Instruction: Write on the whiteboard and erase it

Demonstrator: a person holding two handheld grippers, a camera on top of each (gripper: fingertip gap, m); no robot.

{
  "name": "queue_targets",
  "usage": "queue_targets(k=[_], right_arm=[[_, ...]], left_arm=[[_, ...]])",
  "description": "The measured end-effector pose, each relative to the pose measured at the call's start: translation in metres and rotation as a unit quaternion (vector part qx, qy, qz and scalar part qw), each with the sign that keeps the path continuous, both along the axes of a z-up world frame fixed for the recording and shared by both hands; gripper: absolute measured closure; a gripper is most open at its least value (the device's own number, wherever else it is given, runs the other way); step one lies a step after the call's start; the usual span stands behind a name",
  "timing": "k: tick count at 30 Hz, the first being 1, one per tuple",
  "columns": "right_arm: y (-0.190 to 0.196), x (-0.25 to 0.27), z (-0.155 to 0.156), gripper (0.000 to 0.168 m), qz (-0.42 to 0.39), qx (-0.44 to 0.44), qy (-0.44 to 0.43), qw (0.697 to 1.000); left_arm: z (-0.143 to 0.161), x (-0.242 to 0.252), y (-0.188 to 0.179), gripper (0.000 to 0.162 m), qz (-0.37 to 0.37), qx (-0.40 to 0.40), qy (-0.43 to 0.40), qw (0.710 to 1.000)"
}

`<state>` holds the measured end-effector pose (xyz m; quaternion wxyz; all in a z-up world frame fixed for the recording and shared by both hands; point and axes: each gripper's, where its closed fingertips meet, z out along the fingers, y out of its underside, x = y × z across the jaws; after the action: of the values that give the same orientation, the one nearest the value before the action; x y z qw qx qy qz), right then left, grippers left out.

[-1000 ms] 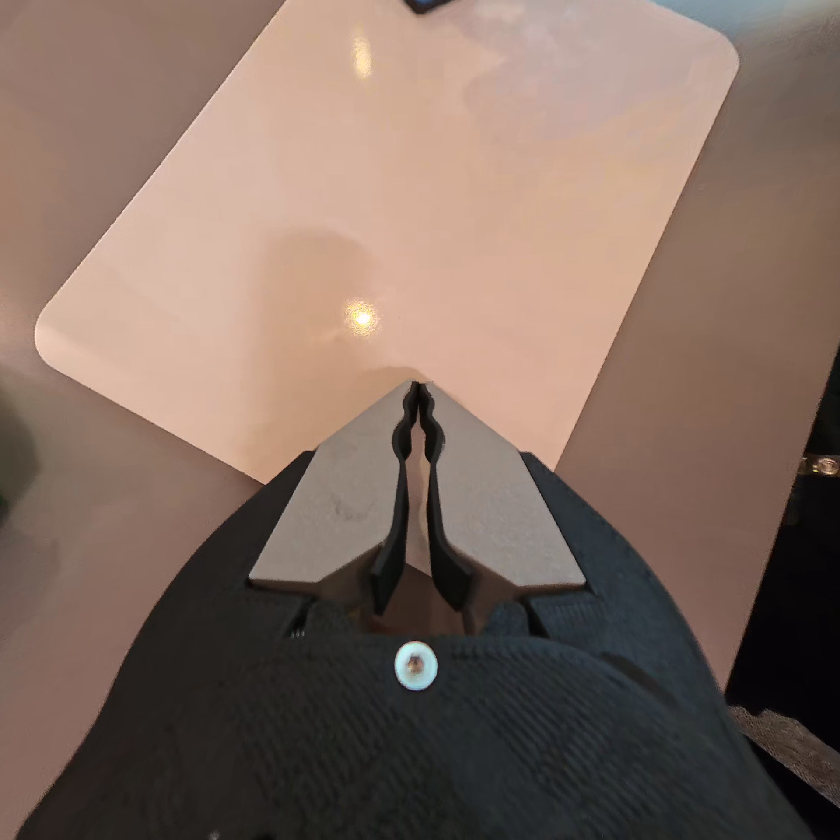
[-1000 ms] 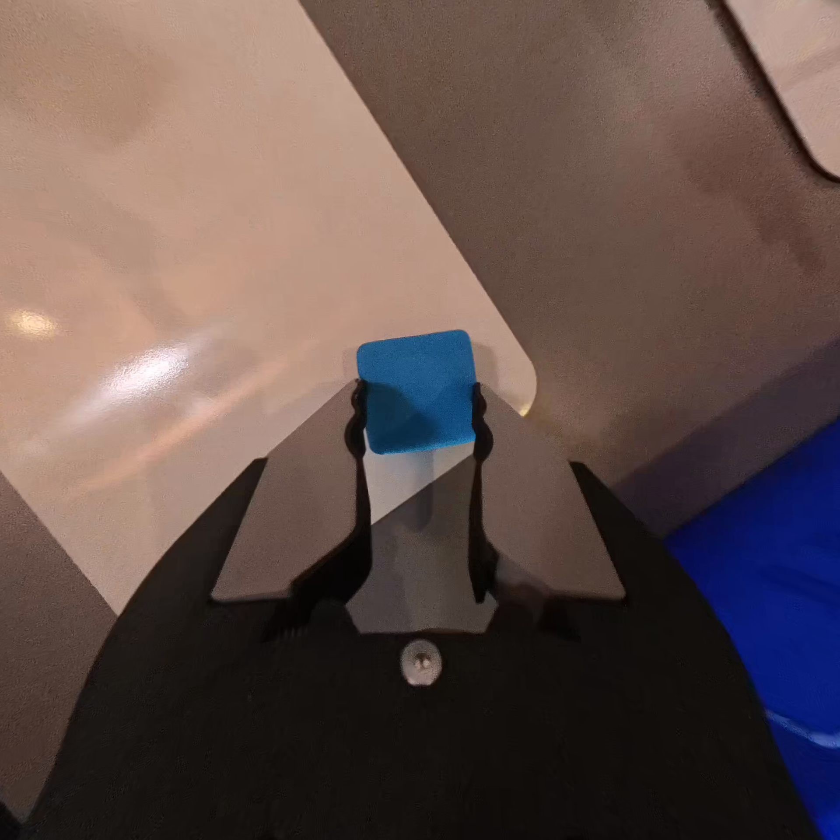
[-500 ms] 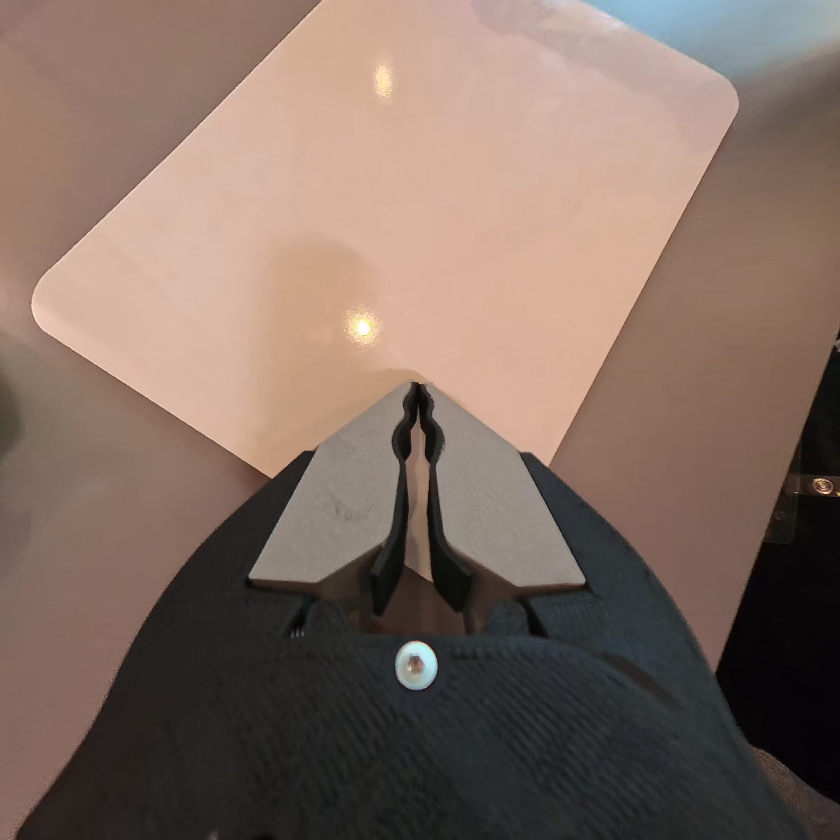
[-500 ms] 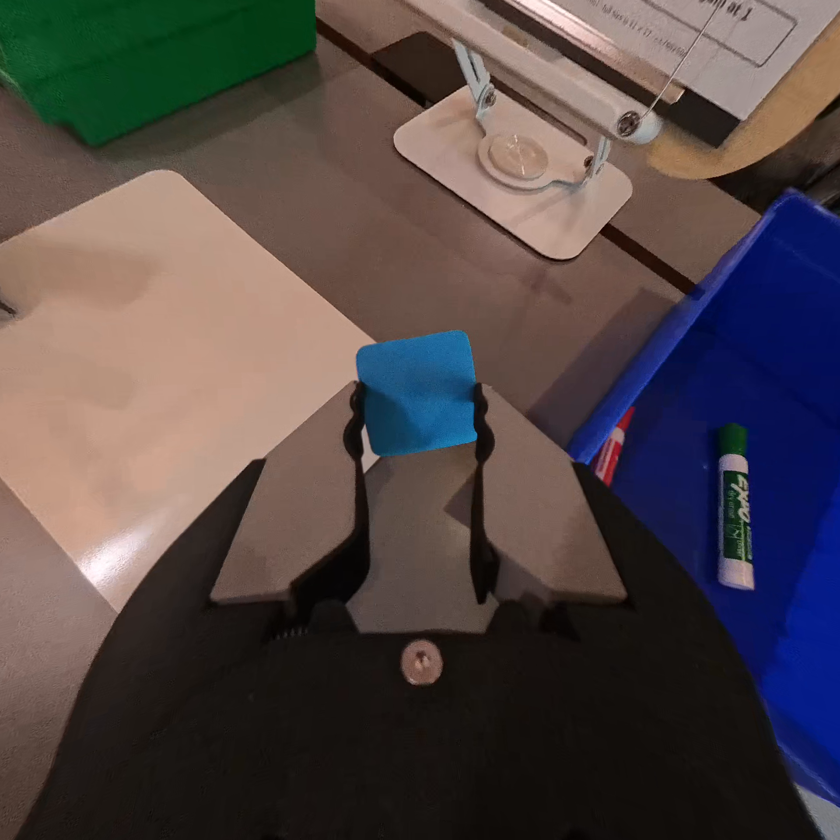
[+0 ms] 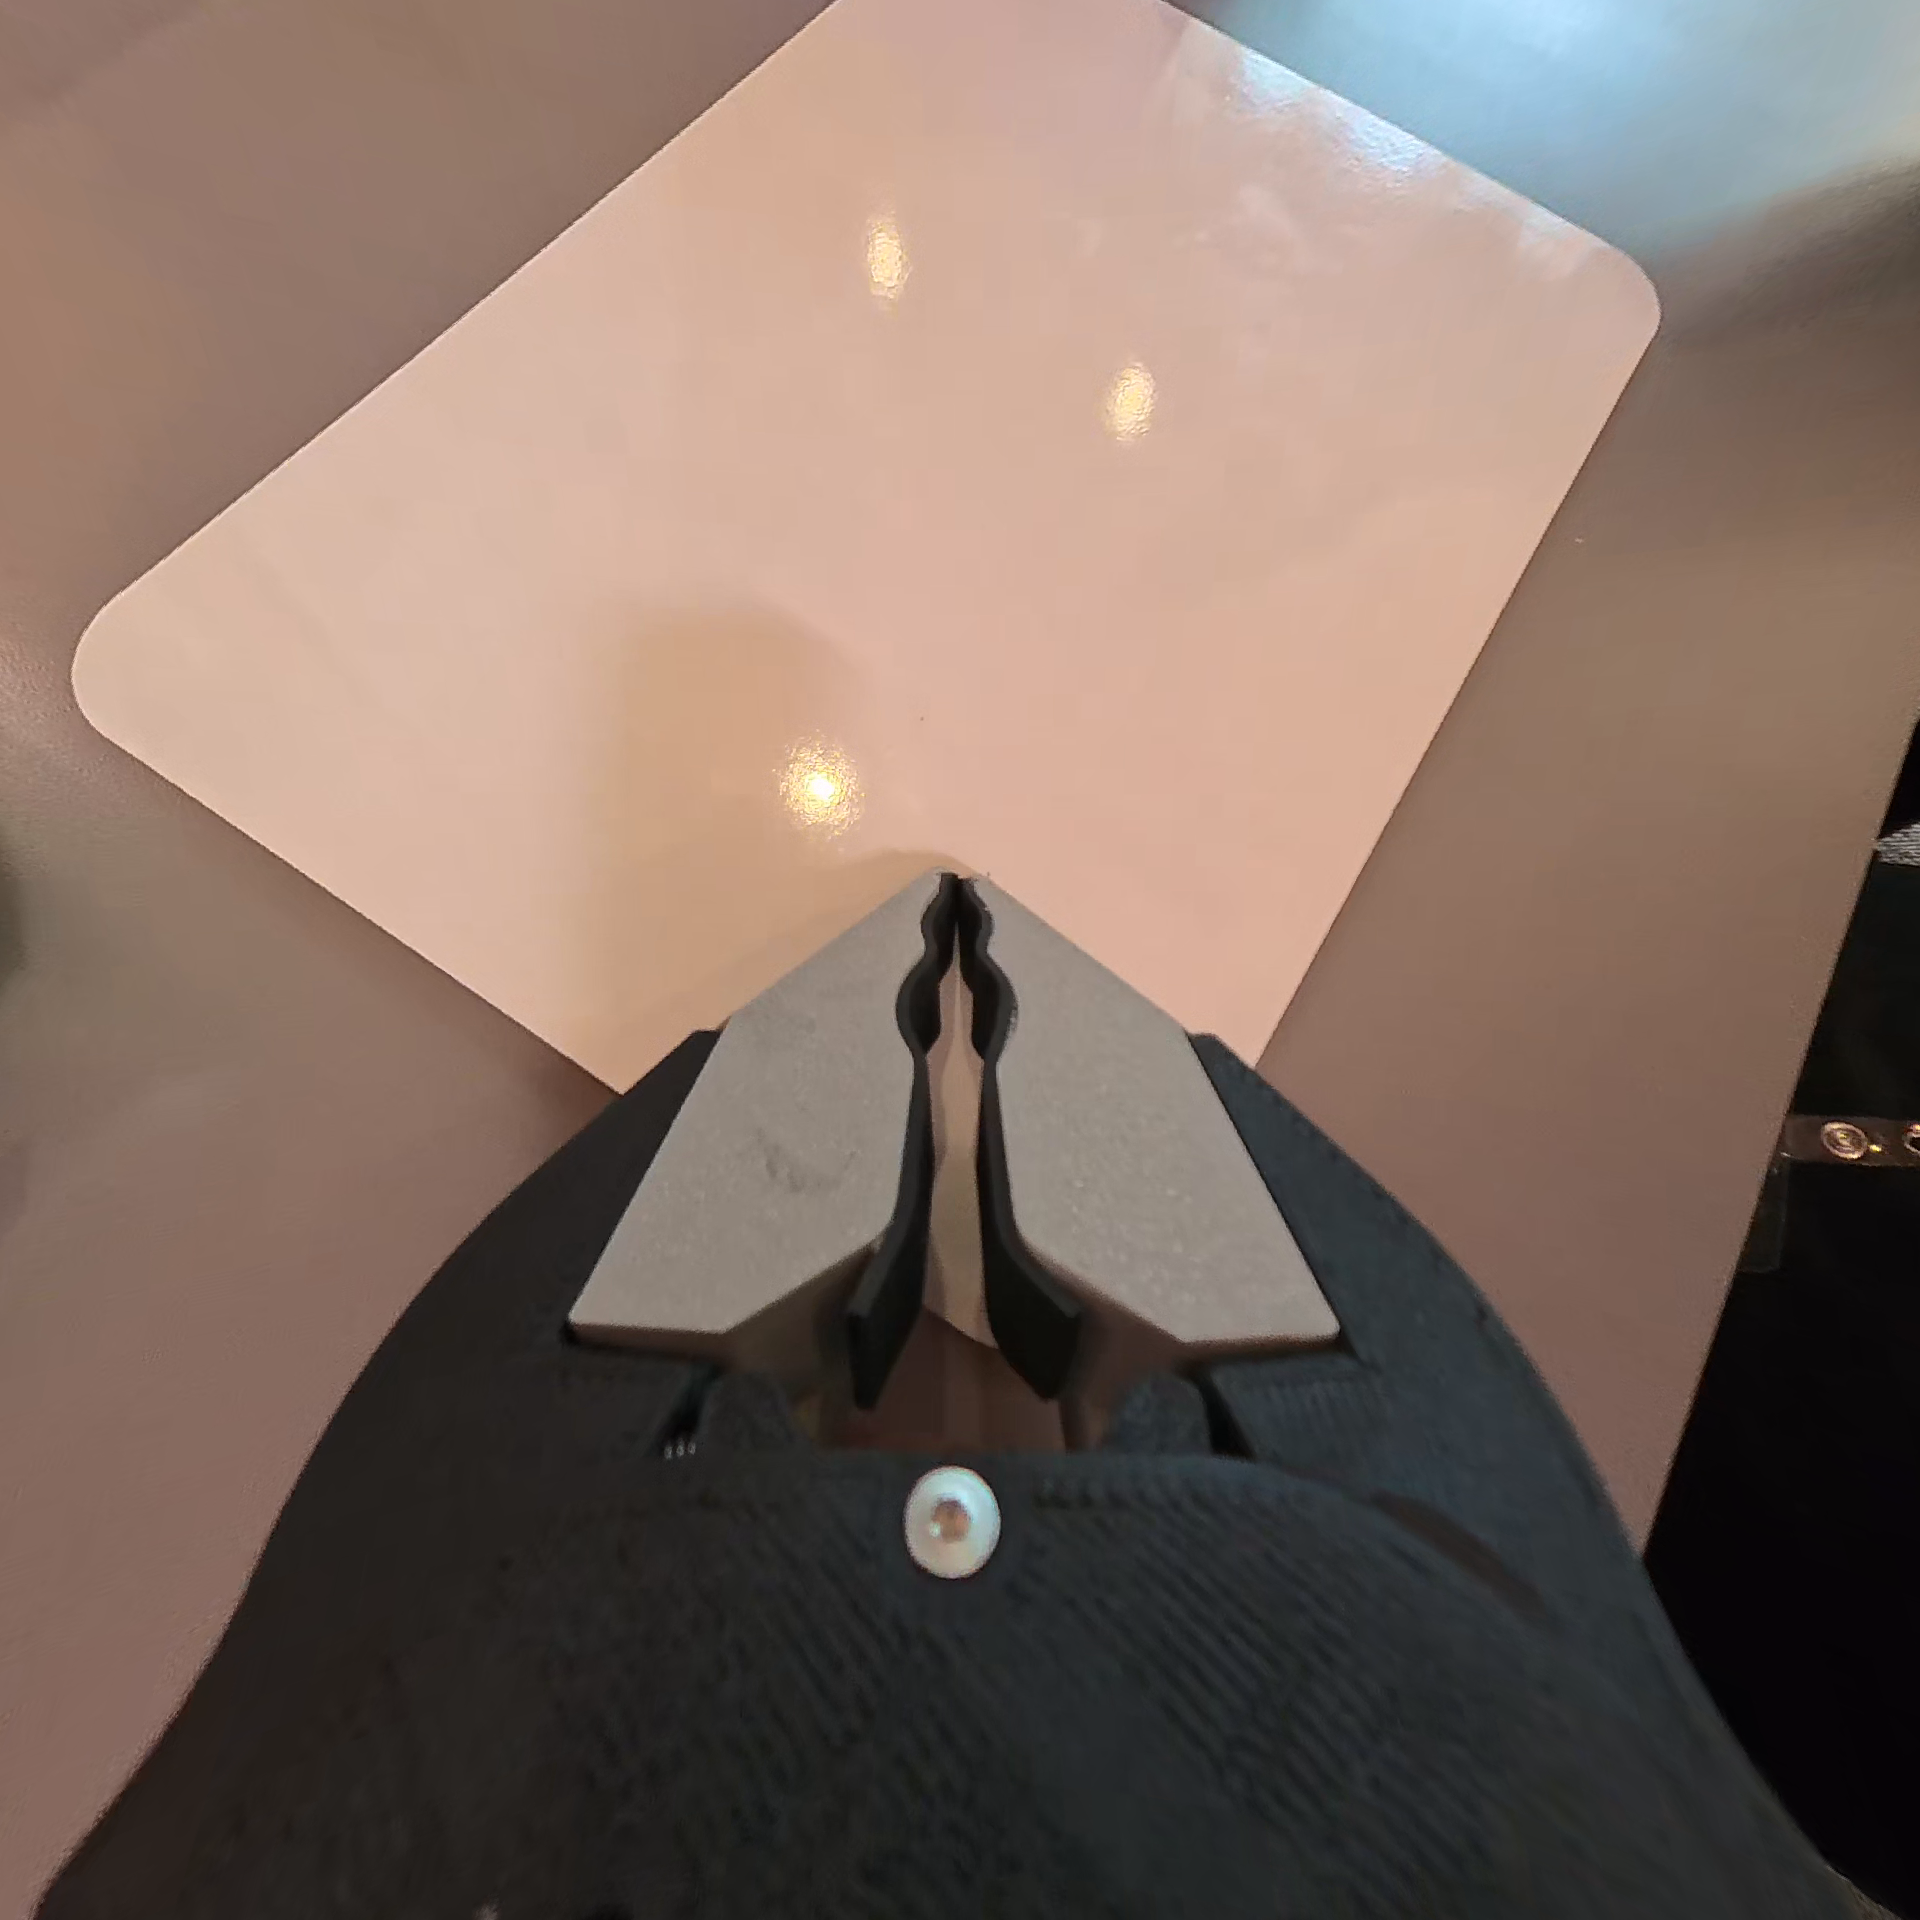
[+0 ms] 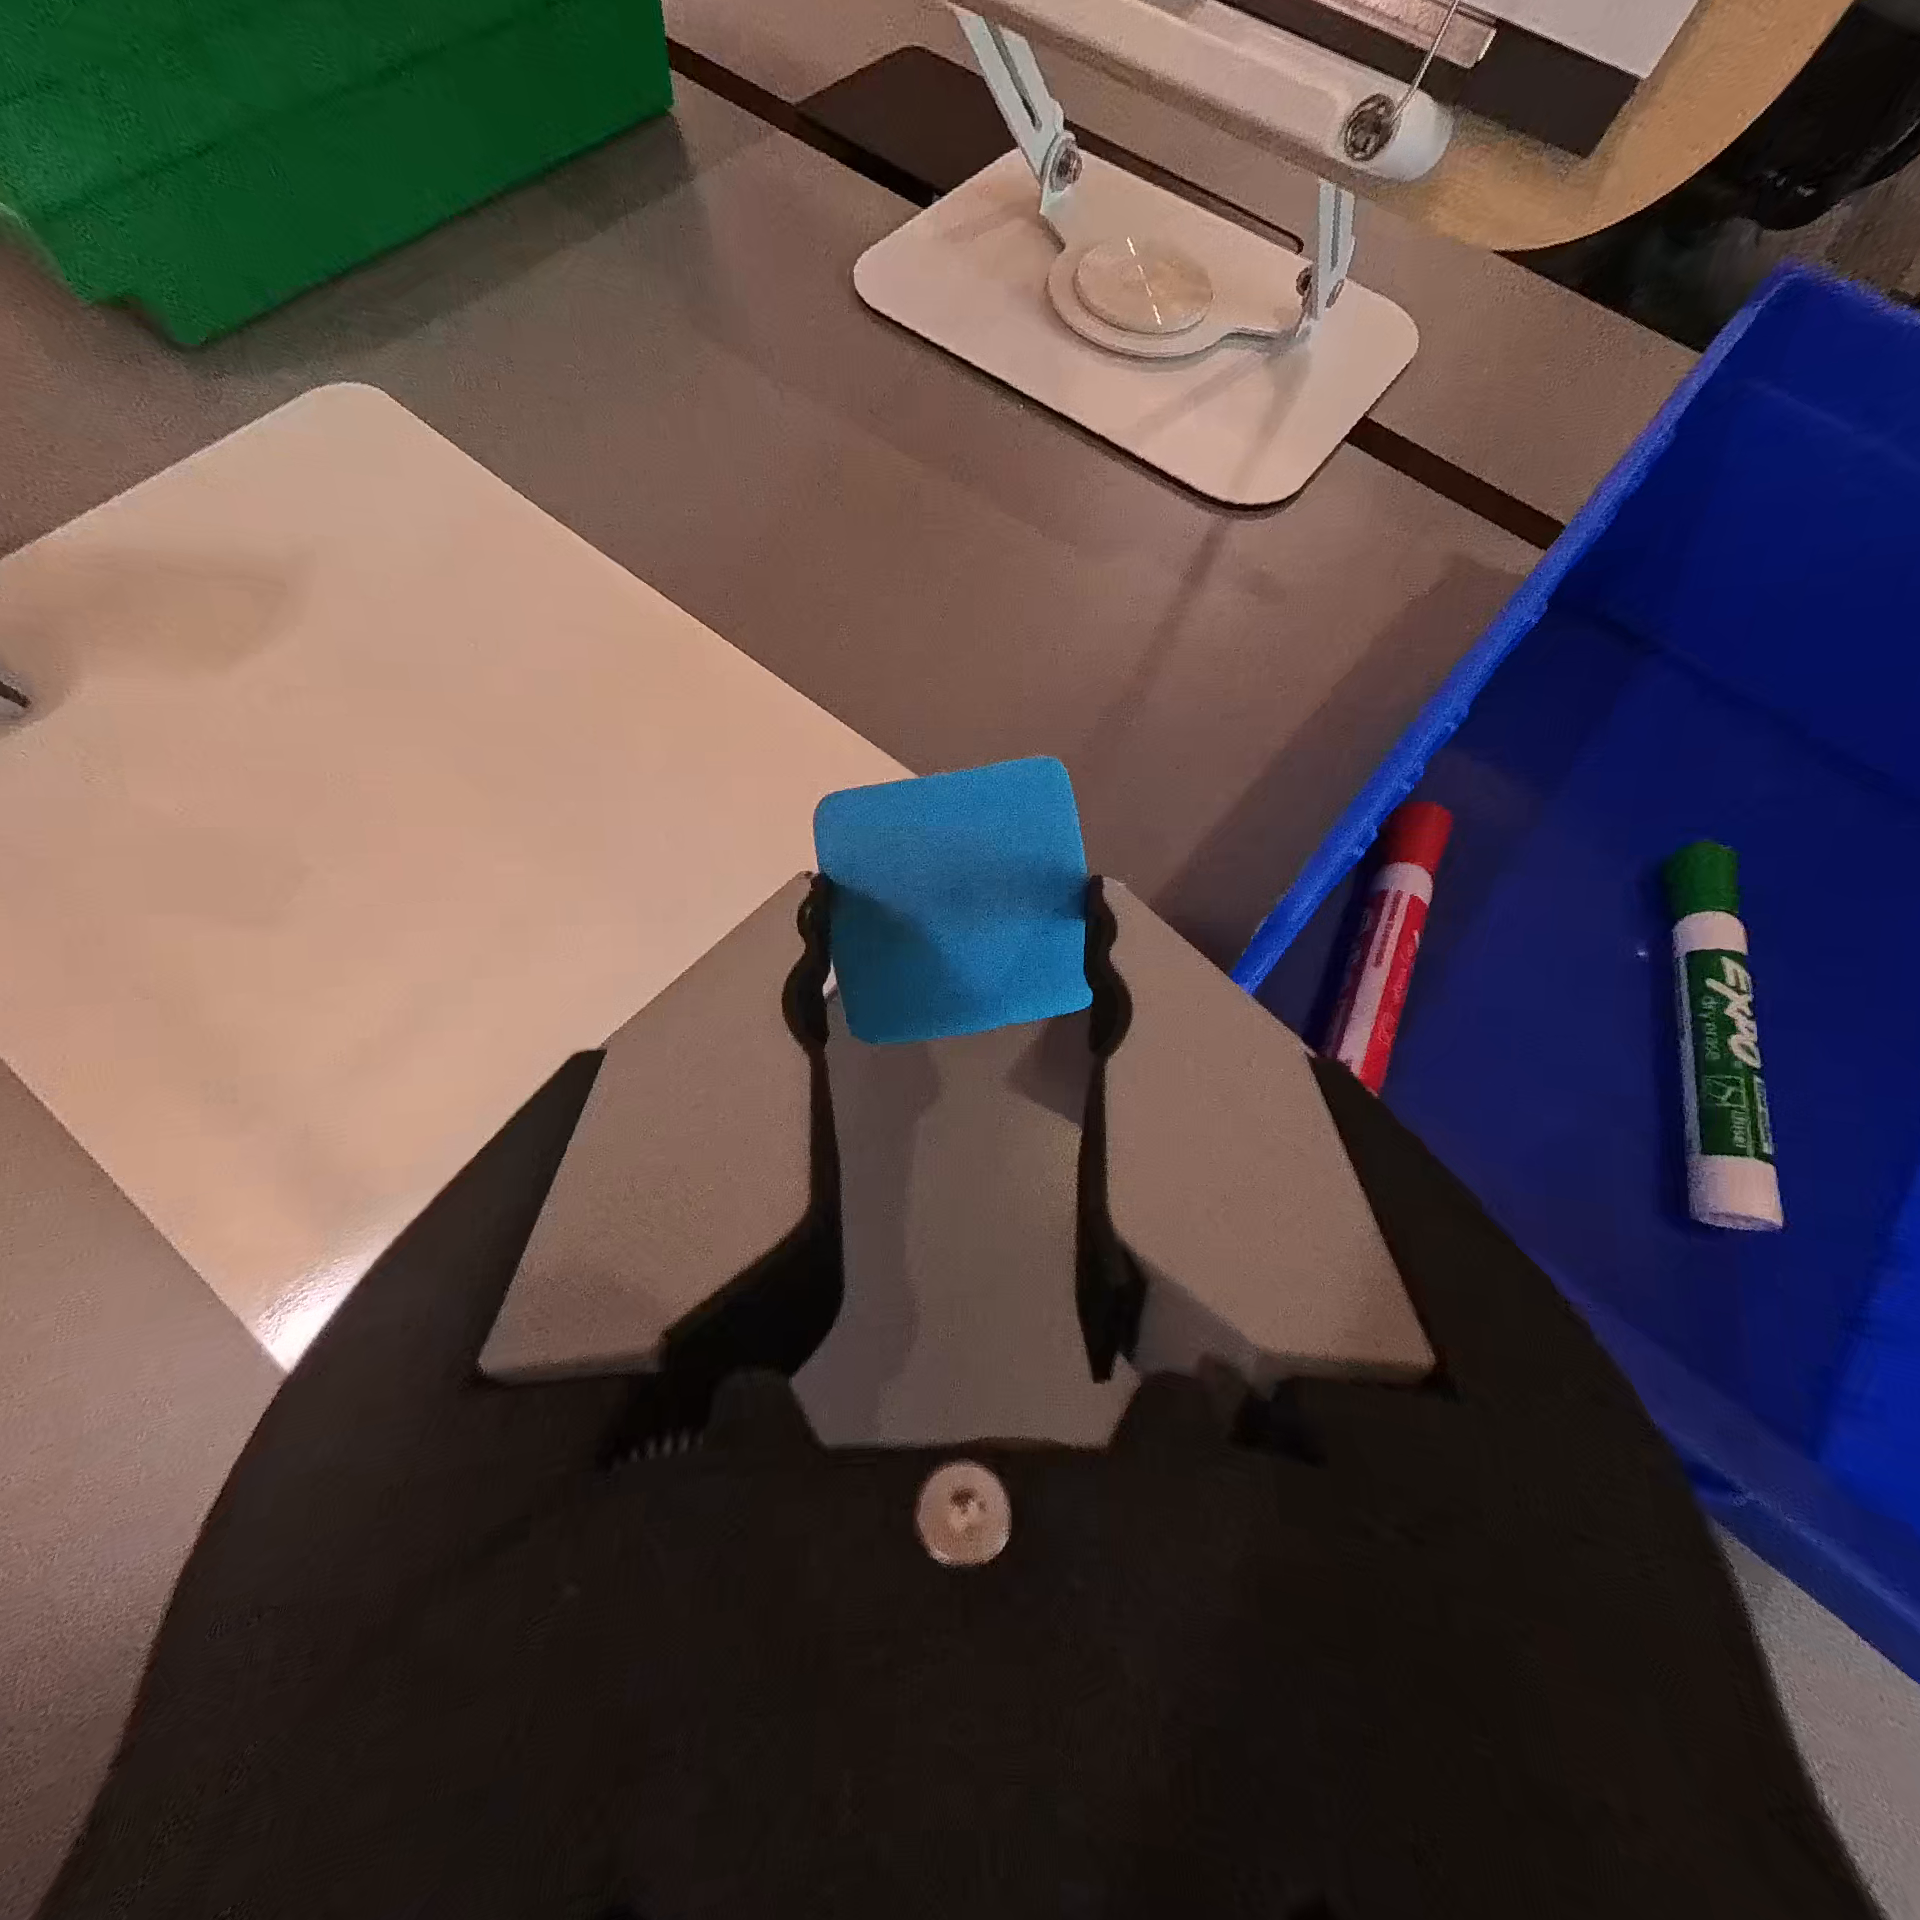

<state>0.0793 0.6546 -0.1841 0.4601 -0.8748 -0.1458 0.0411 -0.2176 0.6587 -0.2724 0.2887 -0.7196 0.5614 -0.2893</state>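
- One whiteboard [image 5: 935, 582] lies flat on the grey-brown tabletop [image 5: 260, 1143], its surface showing no marks, only three bright light reflections.
- The left tongs [image 5: 958, 885] are closed, their tips meeting with nothing between them, and they point at the near part of the whiteboard.
- The right tongs [image 6: 951, 940] are clamped on one light-blue square eraser [image 6: 951, 894], which sticks out past the tips above the tabletop beside the whiteboard's edge; whether the eraser touches anything below cannot be told.
- In the right wrist view the whiteboard [image 6: 364, 831] lies to the left of the tongs.
- One blue bin [image 6: 1662, 831] stands on the right, just beside the right tongs.
- Two markers lie in the bin: one red marker [image 6: 1387, 935] against the near wall and one green marker [image 6: 1720, 1039] farther in, well apart from each other.
- One white stand [image 6: 1143, 301] with a flat base stands on the tabletop beyond the whiteboard.
- One green bin [image 6: 312, 135] sits at the far left of the tabletop.
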Motion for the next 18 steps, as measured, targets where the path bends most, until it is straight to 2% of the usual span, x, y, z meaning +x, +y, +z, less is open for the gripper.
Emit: queue_targets(k=[7,12,15,18], right_arm=[[-0.001,0.004,-0.009,0.121,-0.009,-0.01,0.001,1.0],[-0.007,0.006,-0.078,0.12,-0.01,-0.096,-0.029,0.995],[-0.007,0.003,-0.071,0.121,-0.004,-0.089,-0.006,0.996],[-0.005,0.01,-0.071,0.121,-0.016,-0.087,-0.029,0.996]], left_arm=[[0.0,0.0,0.0,0.162,0.0,-0.002,-0.002,1.0],[0.0,0.0,0.0,0.162,0.0,0.005,-0.002,1.0],[0.0,0.0,0.0,0.162,0.0,0.005,-0.002,1.0],[0.0,0.0,0.0,0.162,0.0,0.005,-0.002,1.0]])
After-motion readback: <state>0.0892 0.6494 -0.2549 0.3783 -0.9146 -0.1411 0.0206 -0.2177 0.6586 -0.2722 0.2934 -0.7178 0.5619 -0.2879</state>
